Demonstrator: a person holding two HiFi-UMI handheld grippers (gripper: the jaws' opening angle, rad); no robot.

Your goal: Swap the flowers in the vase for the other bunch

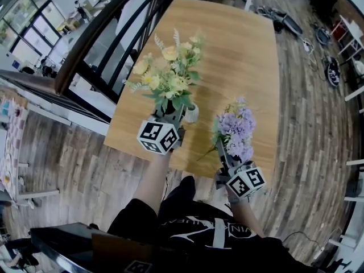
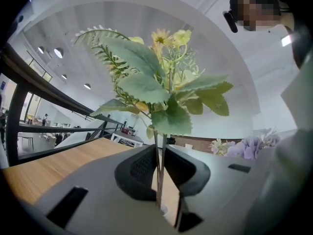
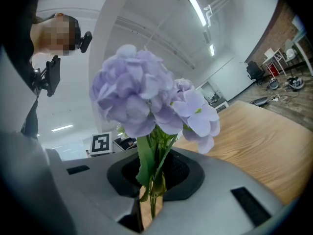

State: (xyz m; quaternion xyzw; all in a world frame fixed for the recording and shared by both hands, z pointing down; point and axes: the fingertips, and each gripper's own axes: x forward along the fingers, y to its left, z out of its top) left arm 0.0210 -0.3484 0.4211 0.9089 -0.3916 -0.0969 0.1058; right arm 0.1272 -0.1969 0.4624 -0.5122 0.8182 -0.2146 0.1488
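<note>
A yellow bunch (image 1: 168, 75) with green leaves stands upright over the near left part of the wooden table (image 1: 239, 50). My left gripper (image 1: 173, 118) is shut on its thin stems, just beside a small white vase (image 1: 191, 113). In the left gripper view the stems (image 2: 159, 155) run down between the pads of that gripper (image 2: 159, 168); their lower ends are hidden. My right gripper (image 1: 223, 158) is shut on the stems of a purple bunch (image 1: 236, 129), held upright near the table's front edge. The right gripper view shows those blooms (image 3: 146, 99) above the closed gripper (image 3: 152, 180).
A dark stair railing (image 1: 96, 44) runs along the table's left side. Wood floor surrounds the table, with cables and chair legs (image 1: 333, 50) at the far right. The person's legs (image 1: 170, 209) are at the front edge.
</note>
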